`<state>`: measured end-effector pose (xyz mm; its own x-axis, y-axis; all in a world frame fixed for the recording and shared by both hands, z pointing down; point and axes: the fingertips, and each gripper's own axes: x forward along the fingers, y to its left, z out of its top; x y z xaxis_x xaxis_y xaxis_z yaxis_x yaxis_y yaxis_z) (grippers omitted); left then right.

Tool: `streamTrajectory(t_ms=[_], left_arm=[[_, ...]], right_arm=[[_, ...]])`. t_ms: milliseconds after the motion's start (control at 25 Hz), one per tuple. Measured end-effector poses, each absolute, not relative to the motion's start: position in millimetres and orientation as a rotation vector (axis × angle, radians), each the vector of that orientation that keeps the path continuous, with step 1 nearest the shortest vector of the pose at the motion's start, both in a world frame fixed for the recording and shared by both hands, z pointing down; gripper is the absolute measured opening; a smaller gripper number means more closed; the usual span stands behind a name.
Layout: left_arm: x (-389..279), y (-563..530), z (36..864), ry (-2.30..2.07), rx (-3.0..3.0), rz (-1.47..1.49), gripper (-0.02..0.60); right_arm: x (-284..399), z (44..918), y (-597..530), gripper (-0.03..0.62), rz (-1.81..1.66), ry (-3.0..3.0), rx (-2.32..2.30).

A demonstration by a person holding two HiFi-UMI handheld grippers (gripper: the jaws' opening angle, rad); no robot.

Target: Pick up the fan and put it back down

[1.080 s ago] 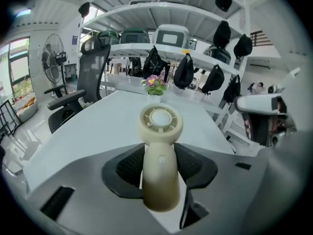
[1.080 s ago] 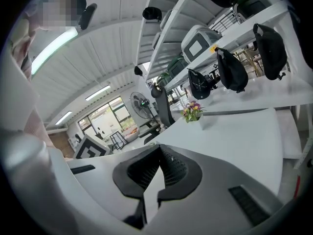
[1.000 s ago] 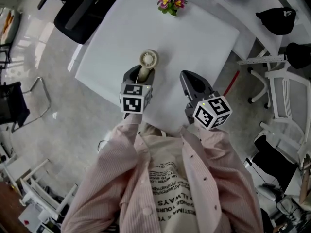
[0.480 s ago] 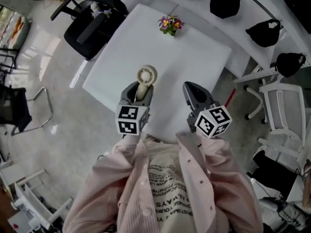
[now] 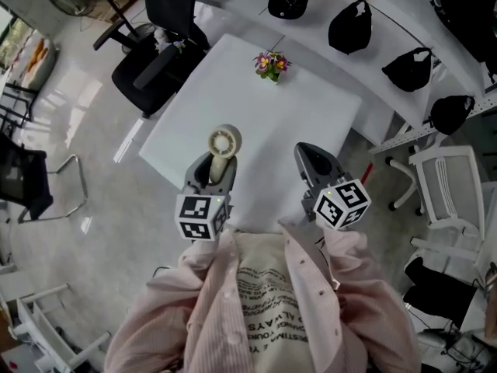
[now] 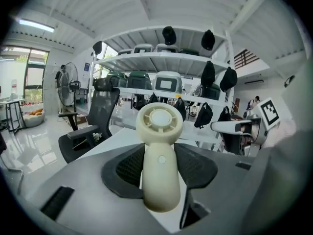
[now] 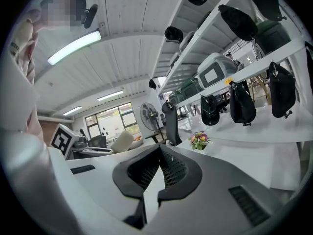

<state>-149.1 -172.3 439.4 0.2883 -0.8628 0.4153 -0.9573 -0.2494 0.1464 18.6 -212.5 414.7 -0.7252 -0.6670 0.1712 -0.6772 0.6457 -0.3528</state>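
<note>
The handheld fan (image 5: 224, 141) has risen off the table (image 5: 311, 103), its handle pinched in the left gripper's (image 5: 215, 167) fingers. The right gripper's (image 5: 310, 157) fingers are pressed together. The fan should be lowered upright and gently.

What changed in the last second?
The left claw, shut on the fan, has carried it upward, away from the table. The right claw, shut and empty, rose alongside. The grip on the fan is unchanged, and the flowers stayed put.
</note>
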Motion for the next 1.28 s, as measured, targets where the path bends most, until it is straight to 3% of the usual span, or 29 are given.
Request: streamTrajectory(t_ms=[560,1280], left_arm=[[-168.5,-146.9,403.0,-1.738,2.196,0.231,0.181],[-165.0,-161.1,434.4,-1.653,2.192,0.325,0.183]], right_arm=[[29.2,409.1,-195.6,-0.002,0.620,-2.826,1.205],[31.9,417.7,-194.0,-0.002,0.610,-2.795,1.257]])
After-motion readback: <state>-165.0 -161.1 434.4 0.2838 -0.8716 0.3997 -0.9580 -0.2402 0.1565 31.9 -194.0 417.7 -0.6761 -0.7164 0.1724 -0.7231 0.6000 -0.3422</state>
